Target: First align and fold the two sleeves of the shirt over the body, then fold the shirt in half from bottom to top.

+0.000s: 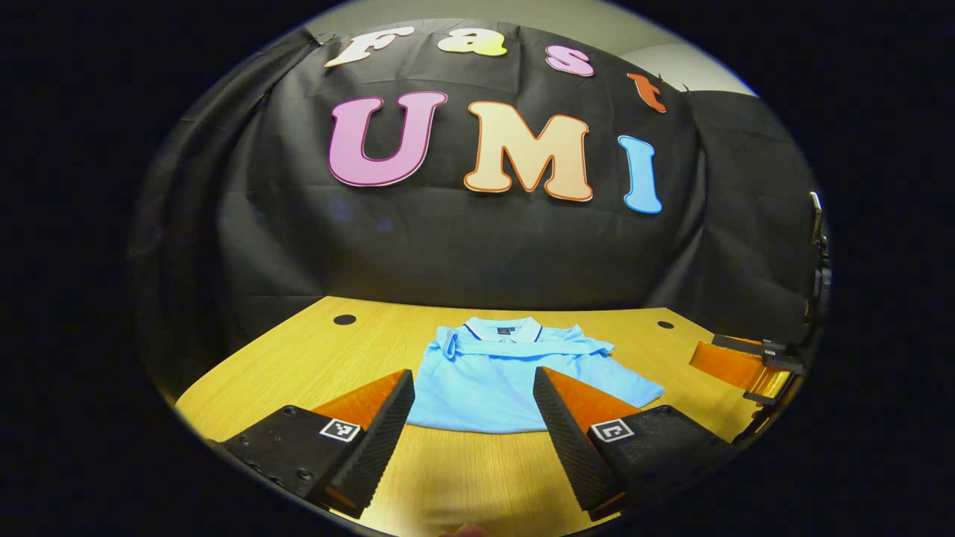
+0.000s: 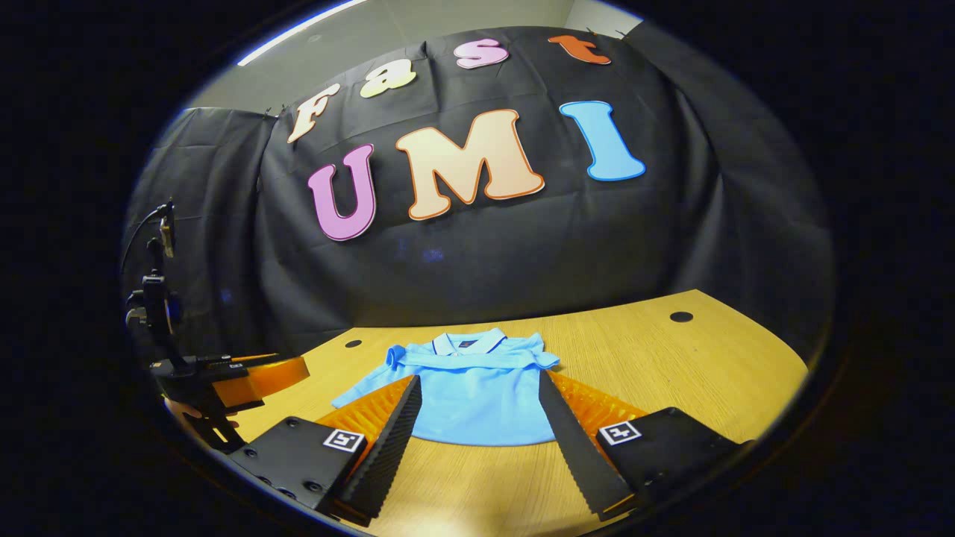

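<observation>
- My left claw (image 1: 474,388) is spread wide, its two fingers angled apart at 7 and 5 o'clock of the left gripper view, with nothing between them but bare table and the shirt's lower hem farther off.
- Neither left finger touches the shirt; the tips hang above the wooden table (image 1: 298,365), near the shirt's bottom edge.
- My right claw (image 2: 477,395) is likewise spread wide, its fingers at 7 and 5 o'clock of the right gripper view, holding nothing.
- The right fingertips frame the shirt's lower body on either side; I cannot tell whether they brush the cloth or hover just over it.
- The light blue shirt (image 1: 485,373) lies flat at the middle of the table, collar toward 12 o'clock near the black cloth wall, hem toward me.
- One sleeve lies folded across the chest just under the collar; in the left gripper view the other sleeve (image 1: 634,384) juts out toward 3 o'clock, and in the right gripper view a sleeve (image 2: 365,388) juts out toward 9 o'clock.
- In the left gripper view my other claw (image 1: 746,365) sits at 3 o'clock, well apart from the shirt.
- In the right gripper view my other claw (image 2: 254,377) sits at 9 o'clock, above the table's edge.
- Two round dark holes (image 2: 680,316) mark the table's far corners.
</observation>
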`<action>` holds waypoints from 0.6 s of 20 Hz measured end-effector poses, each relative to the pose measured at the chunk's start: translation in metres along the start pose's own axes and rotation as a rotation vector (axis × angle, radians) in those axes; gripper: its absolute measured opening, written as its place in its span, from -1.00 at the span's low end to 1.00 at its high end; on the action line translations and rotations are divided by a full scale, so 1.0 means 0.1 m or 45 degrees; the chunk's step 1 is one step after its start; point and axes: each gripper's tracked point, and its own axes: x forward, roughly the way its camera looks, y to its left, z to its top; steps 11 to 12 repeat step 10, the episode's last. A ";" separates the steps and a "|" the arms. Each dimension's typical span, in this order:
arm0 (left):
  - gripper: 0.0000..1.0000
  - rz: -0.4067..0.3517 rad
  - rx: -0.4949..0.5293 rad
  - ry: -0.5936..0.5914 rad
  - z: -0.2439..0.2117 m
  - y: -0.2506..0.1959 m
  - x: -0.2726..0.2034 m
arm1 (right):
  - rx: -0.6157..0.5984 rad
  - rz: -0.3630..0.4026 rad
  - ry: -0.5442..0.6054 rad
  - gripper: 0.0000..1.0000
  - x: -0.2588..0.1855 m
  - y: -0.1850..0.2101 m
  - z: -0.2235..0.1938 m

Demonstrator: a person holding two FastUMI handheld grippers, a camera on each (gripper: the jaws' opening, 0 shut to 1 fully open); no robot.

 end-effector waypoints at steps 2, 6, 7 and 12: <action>0.92 0.000 0.016 -0.015 -0.02 0.00 -0.15 | -0.031 -0.031 -0.029 0.96 -0.16 -0.12 0.01; 0.91 0.047 -0.004 -0.054 -0.05 0.07 -0.38 | 0.021 -0.046 -0.059 0.96 -0.40 -0.22 -0.02; 0.92 0.044 -0.007 -0.060 -0.06 0.05 -0.41 | 0.038 -0.043 -0.064 0.96 -0.44 -0.23 -0.02; 0.92 0.045 -0.006 -0.071 -0.07 0.05 -0.46 | 0.033 -0.078 -0.078 0.96 -0.55 -0.34 -0.04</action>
